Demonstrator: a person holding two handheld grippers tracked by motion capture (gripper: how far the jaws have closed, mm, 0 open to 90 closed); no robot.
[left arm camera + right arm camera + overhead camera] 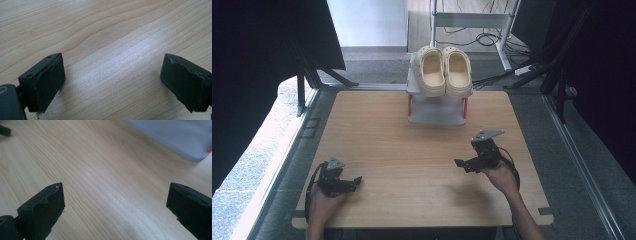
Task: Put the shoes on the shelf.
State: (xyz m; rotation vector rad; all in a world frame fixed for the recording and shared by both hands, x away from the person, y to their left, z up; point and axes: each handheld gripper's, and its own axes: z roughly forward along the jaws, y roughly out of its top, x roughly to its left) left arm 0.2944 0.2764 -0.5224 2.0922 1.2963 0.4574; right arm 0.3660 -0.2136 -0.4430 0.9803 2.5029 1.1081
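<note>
A wooden table (412, 165) stands on grey carpet (372, 55). Beyond the table: a white wall (367, 22), a metal frame (472, 20), cables (492, 37). Dark curtains (257, 55) flank it.

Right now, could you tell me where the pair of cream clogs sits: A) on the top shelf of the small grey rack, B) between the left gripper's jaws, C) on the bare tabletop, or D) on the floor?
A: the cream clogs rest side by side atop the small grey rack at the table's far edge.

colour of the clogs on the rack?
Cream, both clogs alike, sitting side by side on the grey shoe rack. Shows best in the high view.
</note>
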